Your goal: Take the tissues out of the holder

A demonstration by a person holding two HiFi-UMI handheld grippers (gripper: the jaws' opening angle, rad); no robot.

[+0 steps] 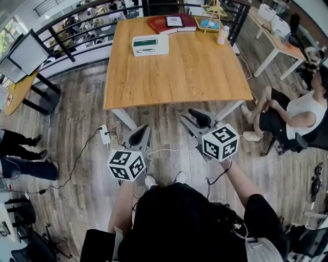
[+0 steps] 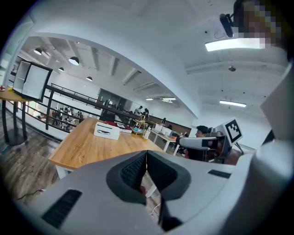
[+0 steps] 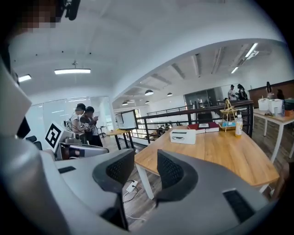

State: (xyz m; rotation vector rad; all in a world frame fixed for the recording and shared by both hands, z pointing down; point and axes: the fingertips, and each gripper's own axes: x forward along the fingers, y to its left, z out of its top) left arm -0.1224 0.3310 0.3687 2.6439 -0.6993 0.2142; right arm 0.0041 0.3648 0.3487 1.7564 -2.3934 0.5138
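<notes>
The white tissue holder (image 1: 150, 44) lies flat on the far part of the wooden table (image 1: 179, 71), well ahead of both grippers. It also shows as a small white box (image 2: 106, 130) in the left gripper view and as a box (image 3: 183, 136) in the right gripper view. My left gripper (image 1: 142, 130) hangs over the floor, short of the table's near edge. Its jaws are shut, pads together, with nothing between them (image 2: 146, 161). My right gripper (image 1: 193, 119) is beside it, just before the table edge. Its jaws stand open and empty (image 3: 146, 170).
Red books (image 1: 171, 23), a small wooden rack (image 1: 211, 14) and a bottle (image 1: 223, 35) stand at the table's far edge. A seated person (image 1: 297, 115) is at the right. A power strip (image 1: 105, 134) and cables lie on the floor. A railing runs behind the table.
</notes>
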